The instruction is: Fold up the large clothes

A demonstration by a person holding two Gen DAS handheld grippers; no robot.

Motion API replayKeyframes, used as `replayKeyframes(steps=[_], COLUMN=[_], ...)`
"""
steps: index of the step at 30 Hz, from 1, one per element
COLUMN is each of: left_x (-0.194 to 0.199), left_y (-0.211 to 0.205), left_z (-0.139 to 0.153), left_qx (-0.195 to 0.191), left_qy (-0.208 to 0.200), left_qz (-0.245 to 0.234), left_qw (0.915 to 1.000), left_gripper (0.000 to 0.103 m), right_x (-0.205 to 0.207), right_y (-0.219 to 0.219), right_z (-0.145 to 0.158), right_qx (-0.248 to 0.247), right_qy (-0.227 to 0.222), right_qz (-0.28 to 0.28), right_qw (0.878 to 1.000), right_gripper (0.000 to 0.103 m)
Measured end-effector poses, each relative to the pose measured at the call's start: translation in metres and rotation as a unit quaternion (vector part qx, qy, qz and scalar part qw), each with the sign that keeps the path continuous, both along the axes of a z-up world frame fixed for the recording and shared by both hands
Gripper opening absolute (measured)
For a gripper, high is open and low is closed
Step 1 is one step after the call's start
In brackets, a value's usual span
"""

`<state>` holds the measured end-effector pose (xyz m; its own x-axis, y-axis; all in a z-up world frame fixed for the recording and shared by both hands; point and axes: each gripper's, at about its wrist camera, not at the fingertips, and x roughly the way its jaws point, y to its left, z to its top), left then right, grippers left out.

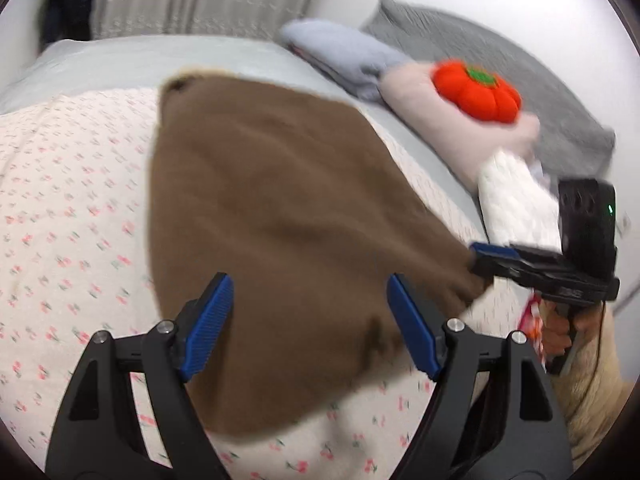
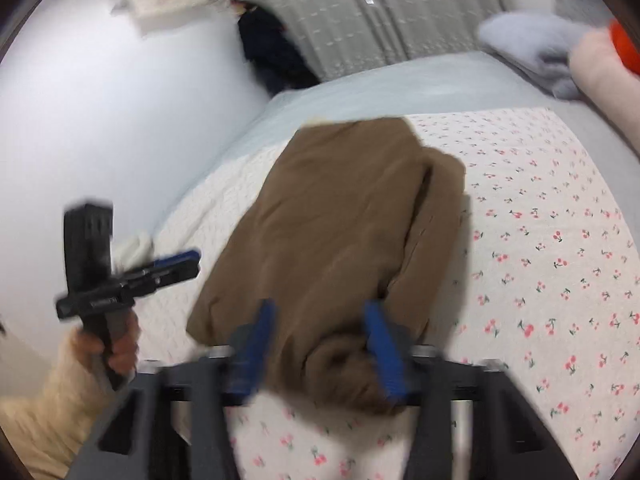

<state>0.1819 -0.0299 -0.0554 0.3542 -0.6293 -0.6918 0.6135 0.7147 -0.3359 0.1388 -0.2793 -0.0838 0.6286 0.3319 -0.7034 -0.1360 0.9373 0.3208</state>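
A brown garment (image 1: 276, 236) lies folded in layers on the flowered bedspread (image 1: 60, 208); it also shows in the right wrist view (image 2: 332, 232). My left gripper (image 1: 310, 324) is open above its near edge, holding nothing. My right gripper (image 2: 320, 346) is open over the garment's near end, jaws on either side of a bunched fold. In the left wrist view the right gripper (image 1: 480, 256) sits at the garment's right corner. In the right wrist view the left gripper (image 2: 188, 264) is off to the left, beside the garment.
Folded clothes (image 1: 348, 56) and a pink pillow (image 1: 440, 120) with an orange pumpkin cushion (image 1: 476, 92) lie at the bed's far right. A grey blanket (image 1: 500, 64) lies behind. A curtain (image 2: 360, 12) and a white wall (image 2: 100, 120) border the bed.
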Motion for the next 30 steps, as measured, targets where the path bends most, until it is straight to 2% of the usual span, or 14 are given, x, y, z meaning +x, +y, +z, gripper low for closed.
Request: replayKeyframes(steps=[2,3,5,7,10,12,14,18,22,30], left_x=[-0.007,-0.011,-0.02,-0.026,-0.036,-0.044,-0.047,-0.057,-0.071,-0.094], left_y=[-0.003,-0.006,-0.012,-0.018,-0.019,-0.011,0.0,0.011,0.022,0.024], left_z=[-0.022,-0.027,-0.03,-0.03,-0.022,-0.015,-0.007,0.0,0.008,0.016], left_qx=[0.037,0.047,0.069,0.098,0.11,0.102,0.085,0.075,0.079,0.089], left_qy=[0.016,0.01,-0.012,-0.036,-0.044,-0.036,-0.024,-0.008,0.01,0.019], left_qz=[-0.014,-0.022,-0.027,-0.023,-0.003,0.012,0.03,0.072,0.126,0.175], left_qw=[0.9991,0.9986,0.9972,0.9942,0.993,0.9941,0.9956,0.9946,0.9888,0.9804], left_gripper=[0.079,0.079,0.08,0.08,0.08,0.08,0.08,0.085,0.088,0.089], right_x=[0.013,0.019,0.022,0.019,0.01,0.003,-0.005,-0.017,-0.038,-0.059], right_y=[0.002,-0.002,-0.003,0.006,0.016,0.02,0.026,0.036,0.042,0.055], right_z=[-0.033,-0.053,-0.07,-0.061,-0.041,-0.028,-0.017,-0.004,0.008,0.028], right_qx=[-0.023,-0.005,0.011,-0.014,-0.041,-0.06,-0.079,-0.107,-0.119,-0.135], right_qy=[0.072,0.106,0.125,0.106,0.076,0.059,0.046,0.04,0.028,0.012], right_qz=[-0.031,-0.043,-0.055,-0.058,-0.062,-0.069,-0.078,-0.088,-0.096,-0.121], right_qw=[0.997,0.993,0.991,0.993,0.994,0.994,0.993,0.99,0.988,0.983], right_gripper=[0.032,0.032,0.032,0.033,0.035,0.042,0.054,0.06,0.07,0.083])
